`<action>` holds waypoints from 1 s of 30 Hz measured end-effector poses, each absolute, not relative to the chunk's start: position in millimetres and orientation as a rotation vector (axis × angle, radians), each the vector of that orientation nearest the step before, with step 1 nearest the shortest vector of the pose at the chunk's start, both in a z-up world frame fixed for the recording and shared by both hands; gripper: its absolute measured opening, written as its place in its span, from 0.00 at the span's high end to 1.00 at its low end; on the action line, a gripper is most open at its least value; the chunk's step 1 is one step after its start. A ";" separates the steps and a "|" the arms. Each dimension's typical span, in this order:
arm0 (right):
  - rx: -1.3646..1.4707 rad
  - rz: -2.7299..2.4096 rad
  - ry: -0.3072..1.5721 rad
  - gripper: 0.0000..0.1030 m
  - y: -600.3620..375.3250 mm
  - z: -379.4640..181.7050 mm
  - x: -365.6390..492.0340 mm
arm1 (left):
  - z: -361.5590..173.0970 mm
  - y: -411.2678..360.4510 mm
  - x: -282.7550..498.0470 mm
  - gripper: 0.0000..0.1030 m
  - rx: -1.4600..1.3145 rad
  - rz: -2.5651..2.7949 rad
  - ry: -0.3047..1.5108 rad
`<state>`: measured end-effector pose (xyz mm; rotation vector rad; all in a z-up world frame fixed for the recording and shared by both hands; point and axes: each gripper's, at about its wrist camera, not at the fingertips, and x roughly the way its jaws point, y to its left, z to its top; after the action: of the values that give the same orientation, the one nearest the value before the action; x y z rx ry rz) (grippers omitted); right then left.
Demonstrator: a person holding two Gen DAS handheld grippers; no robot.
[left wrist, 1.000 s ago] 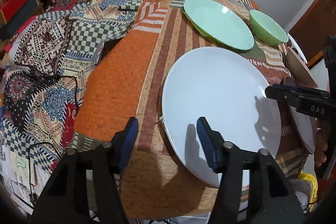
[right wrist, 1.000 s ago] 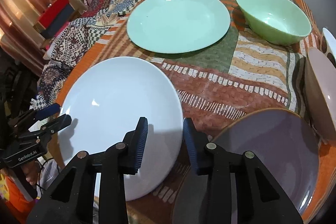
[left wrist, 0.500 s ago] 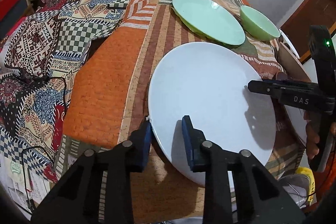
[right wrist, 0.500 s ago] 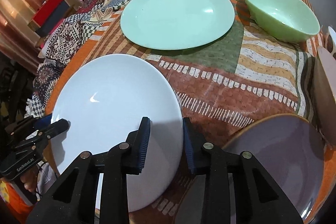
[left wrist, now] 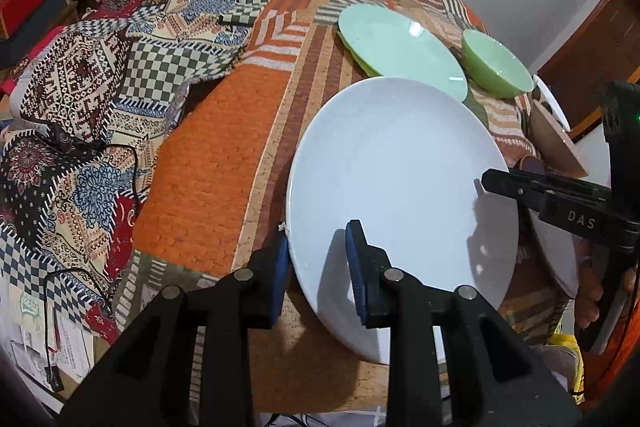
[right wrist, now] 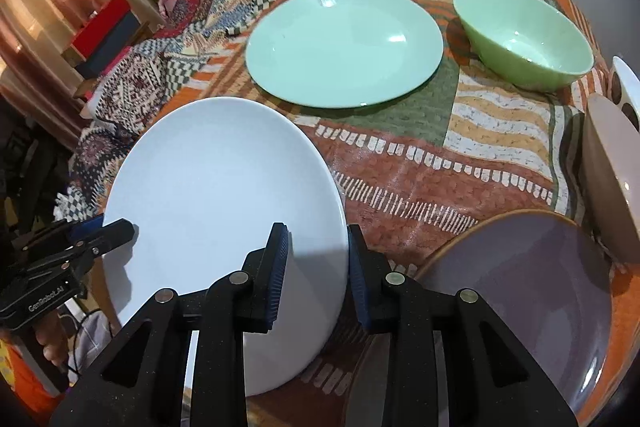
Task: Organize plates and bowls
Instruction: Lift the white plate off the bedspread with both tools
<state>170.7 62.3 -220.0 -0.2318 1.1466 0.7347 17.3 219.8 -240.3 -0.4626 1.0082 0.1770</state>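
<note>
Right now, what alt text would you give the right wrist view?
The right gripper clamps the near right rim of a white plate on a patchwork tablecloth, while the left gripper grips the opposite rim. Behind lie a mint green plate and green bowl; a purple plate sits at right.
</note>
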 end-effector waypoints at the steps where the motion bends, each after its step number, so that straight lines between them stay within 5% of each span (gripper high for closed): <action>1: -0.227 0.738 1.139 0.74 61.2 -217.3 169.8 | -237.1 219.9 16.6 0.73 -0.461 0.179 1.001; 30: -0.114 0.714 0.950 0.74 3.7 -157.6 152.2 | -158.7 175.5 19.7 0.73 -0.353 0.136 0.844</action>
<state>152.2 3.7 -157.6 -0.1141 0.9502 0.7139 19.7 175.5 -158.7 -0.3529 0.8444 0.1363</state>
